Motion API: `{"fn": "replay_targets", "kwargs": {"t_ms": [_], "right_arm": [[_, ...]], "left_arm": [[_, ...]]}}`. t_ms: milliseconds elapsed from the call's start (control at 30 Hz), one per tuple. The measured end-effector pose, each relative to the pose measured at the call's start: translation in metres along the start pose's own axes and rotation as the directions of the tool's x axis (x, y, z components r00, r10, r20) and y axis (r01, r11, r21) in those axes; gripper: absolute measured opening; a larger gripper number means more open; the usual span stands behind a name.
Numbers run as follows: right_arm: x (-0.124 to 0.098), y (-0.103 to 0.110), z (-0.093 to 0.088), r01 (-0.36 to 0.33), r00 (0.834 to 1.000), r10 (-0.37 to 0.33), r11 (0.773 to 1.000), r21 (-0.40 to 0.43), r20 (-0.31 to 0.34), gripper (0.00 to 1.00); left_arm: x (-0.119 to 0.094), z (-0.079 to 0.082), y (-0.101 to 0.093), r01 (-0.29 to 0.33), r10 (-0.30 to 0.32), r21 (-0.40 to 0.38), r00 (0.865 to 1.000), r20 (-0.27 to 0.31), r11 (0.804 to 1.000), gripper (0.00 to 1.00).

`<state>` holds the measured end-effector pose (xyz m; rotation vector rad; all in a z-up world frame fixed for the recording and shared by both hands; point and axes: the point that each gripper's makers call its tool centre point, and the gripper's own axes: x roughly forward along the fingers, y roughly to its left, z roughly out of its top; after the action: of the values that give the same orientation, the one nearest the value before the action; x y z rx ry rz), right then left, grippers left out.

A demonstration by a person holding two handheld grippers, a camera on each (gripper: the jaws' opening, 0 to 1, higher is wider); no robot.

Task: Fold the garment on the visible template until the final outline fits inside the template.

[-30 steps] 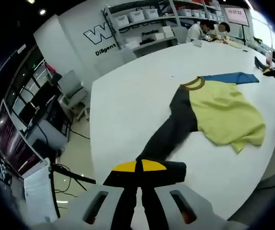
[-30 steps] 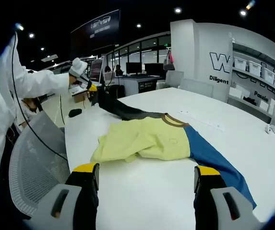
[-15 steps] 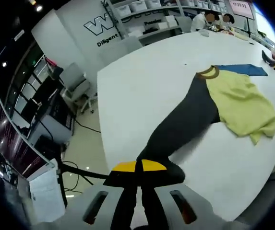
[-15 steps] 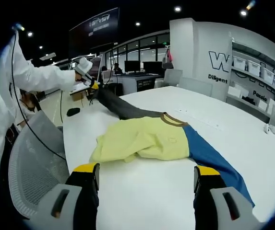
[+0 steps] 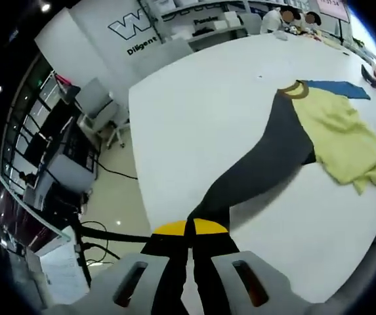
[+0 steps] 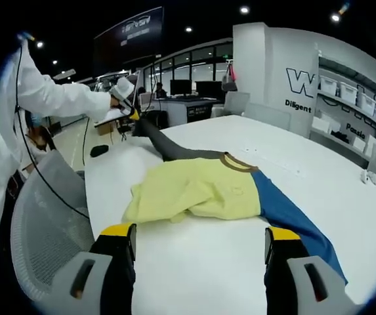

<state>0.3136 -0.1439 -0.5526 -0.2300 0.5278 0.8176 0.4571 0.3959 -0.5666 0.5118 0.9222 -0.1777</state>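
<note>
So the shirt (image 6: 204, 190) is lying on the white table (image 6: 253, 262), yellow body bunched up in the middle with a brown collar (image 6: 239, 163) at the top edge. The left tongs (image 5: 191, 231) are pressed together on the end of the grey sleeve (image 5: 266, 164) and holding it out past the table corner, away from the collar, so that sleeve runs in one long taut strip from the collar to the tongs. My read is the point of the pull is to stretch the sleeve flat and straight before it gets folded back over the body, since the yellow part is too rumpled to fold cleanly as it sits.

In the right gripper view you can spot the left tongs (image 6: 132, 115) lifted off the table, gripped by a person's hand in a white sleeve (image 6: 56, 98), far side of the collar. The blue sleeve (image 6: 292, 220) trails the other way from the collar, lying slack on the table toward the right tongs (image 6: 201, 252). Those are spread wide, empty, hanging just short of the yellow hem, probably waiting to pin or grab that side.

I can't make out any template outline on the table, so fit is anyone's guess. Folding proper hasn't started.
</note>
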Motion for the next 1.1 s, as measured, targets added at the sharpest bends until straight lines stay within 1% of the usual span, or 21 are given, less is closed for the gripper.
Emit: {"fn": "replay_targets", "kwargs": {"t_ms": [167,300,367,467,533,600,633,700,767,800,833,867,933,967,1033,1067,1100], "right_arm": [[0.003,-0.001,-0.005,0.003,1.0,-0.003,1.0,0.005,-0.024,0.81],[0.007,-0.004,-0.006,0.01,0.999,-0.009,1.0,0.009,-0.033,0.81],[0.01,-0.005,-0.006,0.011,0.999,-0.011,1.0,0.013,-0.04,0.81],[0.011,-0.006,-0.006,0.014,0.999,-0.013,1.0,0.01,-0.045,0.81],[0.012,-0.007,-0.005,0.015,0.999,-0.014,1.0,0.011,-0.049,0.81],[0.013,-0.008,-0.006,0.017,0.998,-0.016,1.0,0.011,-0.054,0.81],[0.013,-0.008,-0.006,0.017,0.998,-0.016,1.0,0.011,-0.056,0.81],[0.013,-0.008,-0.006,0.019,0.998,-0.018,1.0,0.008,-0.064,0.81],[0.014,-0.008,-0.007,0.021,0.997,-0.02,1.0,0.008,-0.068,0.81],[0.014,-0.008,-0.007,0.021,0.997,-0.021,1.0,0.008,-0.069,0.81],[0.014,-0.008,-0.007,0.022,0.997,-0.021,1.0,0.008,-0.071,0.81],[0.015,-0.008,-0.007,0.023,0.997,-0.022,1.0,0.009,-0.073,0.81],[0.015,-0.008,-0.008,0.024,0.997,-0.024,1.0,0.01,-0.073,0.81],[0.016,-0.008,-0.008,0.024,0.997,-0.023,1.0,0.013,-0.073,0.81],[0.017,-0.008,-0.009,0.023,0.997,-0.022,1.0,0.013,-0.076,0.81],[0.018,-0.008,-0.009,0.022,0.997,-0.021,1.0,0.012,-0.079,0.81],[0.018,-0.008,-0.009,0.022,0.997,-0.021,1.0,0.012,-0.079,0.81]], "left_arm": [[0.017,-0.005,0.008,0.002,-0.002,-0.002,1.0,-0.028,1.0,0.0],[0.017,0.006,0.012,-0.01,0.01,-0.002,1.0,0.009,1.0,0.0],[0.022,0.008,0.016,-0.01,0.01,0.001,1.0,0.008,1.0,0.0],[0.03,0.005,0.014,0.005,-0.005,0.0,1.0,-0.017,1.0,0.0],[0.039,0.001,0.013,0.017,-0.016,0.005,0.999,-0.045,1.0,0.0],[0.044,-0.003,0.012,0.027,-0.026,0.01,0.997,-0.073,1.0,0.0],[0.049,-0.003,0.013,0.024,-0.023,0.016,0.997,-0.078,1.0,0.0],[0.055,-0.007,0.015,0.028,-0.027,0.008,0.994,-0.107,1.0,0.0],[0.058,-0.008,0.017,0.029,-0.029,0.0,0.992,-0.124,1.0,0.0],[0.058,-0.011,0.016,0.034,-0.035,-0.008,0.99,-0.139,0.999,0.0],[0.058,-0.012,0.015,0.041,-0.042,-0.01,0.989,-0.144,0.999,0.0],[0.055,-0.013,0.01,0.057,-0.059,-0.012,0.988,-0.146,0.998,0.0],[0.054,-0.016,0.009,0.064,-0.066,-0.014,0.986,-0.155,0.998,0.0],[0.054,-0.022,0.006,0.08,-0.083,-0.021,0.982,-0.168,0.997,0.0],[0.051,-0.027,0.001,0.096,-0.098,-0.024,0.978,-0.185,0.995,0.0],[0.047,-0.034,-0.005,0.121,-0.125,-0.033,0.97,-0.21,0.992,0.0],[0.045,-0.035,-0.006,0.128,-0.132,-0.034,0.968,-0.213,0.991,0.0]]}}
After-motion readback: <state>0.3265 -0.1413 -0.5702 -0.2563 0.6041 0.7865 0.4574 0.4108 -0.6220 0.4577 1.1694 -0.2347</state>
